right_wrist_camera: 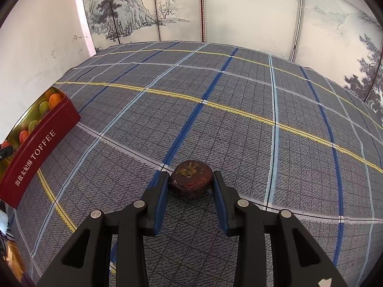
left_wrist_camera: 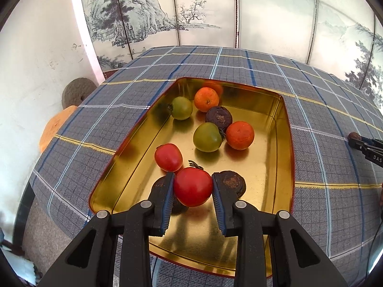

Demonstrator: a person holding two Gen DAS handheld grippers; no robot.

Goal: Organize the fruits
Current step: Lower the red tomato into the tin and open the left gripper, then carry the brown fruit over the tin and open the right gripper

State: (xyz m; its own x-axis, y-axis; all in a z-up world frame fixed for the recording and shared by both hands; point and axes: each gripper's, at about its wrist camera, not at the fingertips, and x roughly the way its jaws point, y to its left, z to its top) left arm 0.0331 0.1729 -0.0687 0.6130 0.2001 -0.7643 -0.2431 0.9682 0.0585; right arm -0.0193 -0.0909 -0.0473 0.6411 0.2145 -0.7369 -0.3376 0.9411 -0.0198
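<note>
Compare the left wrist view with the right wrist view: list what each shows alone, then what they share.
Left wrist only: the left gripper shut on a red tomato over the tin's gold floor, with two dark fruits beside it.

Right wrist only: the right gripper shut on a dark brown fruit over the cloth, and the tin's red side reading TOFFEE.

Both: the tin of oranges and green fruits, the plaid tablecloth, the painted screen.
</note>
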